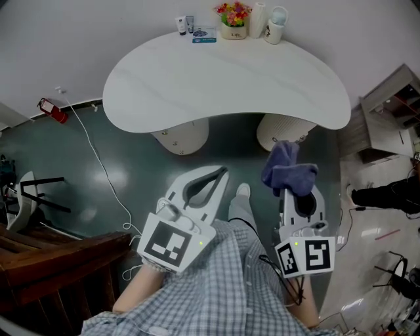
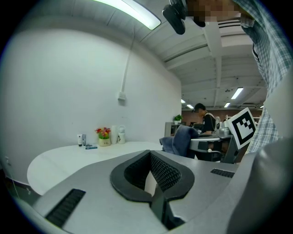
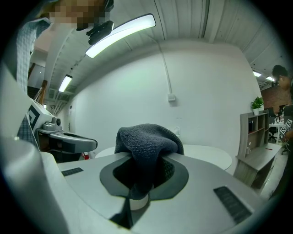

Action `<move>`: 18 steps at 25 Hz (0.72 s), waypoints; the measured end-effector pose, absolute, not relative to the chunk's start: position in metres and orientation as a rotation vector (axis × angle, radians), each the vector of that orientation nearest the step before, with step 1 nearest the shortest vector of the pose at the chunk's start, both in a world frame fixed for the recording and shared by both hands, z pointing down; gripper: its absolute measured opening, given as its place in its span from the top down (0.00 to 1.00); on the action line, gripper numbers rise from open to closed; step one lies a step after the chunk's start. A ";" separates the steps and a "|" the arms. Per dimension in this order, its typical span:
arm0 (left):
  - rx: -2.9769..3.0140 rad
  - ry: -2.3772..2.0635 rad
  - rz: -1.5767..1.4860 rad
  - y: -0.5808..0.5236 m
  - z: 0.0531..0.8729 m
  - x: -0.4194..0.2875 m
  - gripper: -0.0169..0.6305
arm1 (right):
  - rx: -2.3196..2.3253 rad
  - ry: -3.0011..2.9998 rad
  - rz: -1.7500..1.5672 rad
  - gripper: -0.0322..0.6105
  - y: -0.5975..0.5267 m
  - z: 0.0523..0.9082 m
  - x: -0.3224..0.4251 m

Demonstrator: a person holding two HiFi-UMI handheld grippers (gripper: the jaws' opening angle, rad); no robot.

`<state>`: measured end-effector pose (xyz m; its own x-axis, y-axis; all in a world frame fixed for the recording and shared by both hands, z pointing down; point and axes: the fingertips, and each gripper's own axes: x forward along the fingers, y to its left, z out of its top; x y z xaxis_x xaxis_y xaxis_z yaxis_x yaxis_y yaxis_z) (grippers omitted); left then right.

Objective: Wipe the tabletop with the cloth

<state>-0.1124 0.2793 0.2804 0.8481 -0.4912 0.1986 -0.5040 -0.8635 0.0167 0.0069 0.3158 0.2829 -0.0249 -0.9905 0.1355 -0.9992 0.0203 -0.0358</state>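
Observation:
The white kidney-shaped table lies ahead of me in the head view, and both grippers are held short of its near edge, above the floor. My right gripper is shut on a dark blue-grey cloth that bunches up over its jaw tips. In the right gripper view the cloth drapes down between the jaws of the right gripper, with the table beyond. My left gripper is shut with nothing in it. Its tips meet in front of the tabletop.
Along the table's far edge stand two small bottles, a flower pot and white cups. Two round pedestals carry the table. A red extinguisher and a cable lie left, wooden furniture near left, shelving right.

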 end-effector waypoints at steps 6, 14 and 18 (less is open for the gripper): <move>2.922 -0.840 0.291 0.248 0.284 -0.099 0.97 | 2.094 -2.227 0.192 0.89 0.281 0.285 0.019; 2.886 -0.884 0.297 0.199 0.286 -0.061 0.97 | 2.031 -2.264 0.221 0.89 0.226 0.290 0.056; 2.869 -0.922 0.294 0.172 0.282 -0.038 0.97 | 1.997 -2.284 0.223 0.89 0.196 0.287 0.081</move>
<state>-0.0378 0.1721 0.2824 0.7963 -0.5643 0.2180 -0.5863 -0.8086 0.0484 0.0811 0.1965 0.2872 -0.1355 -0.9760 0.1704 -0.9905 0.1297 -0.0448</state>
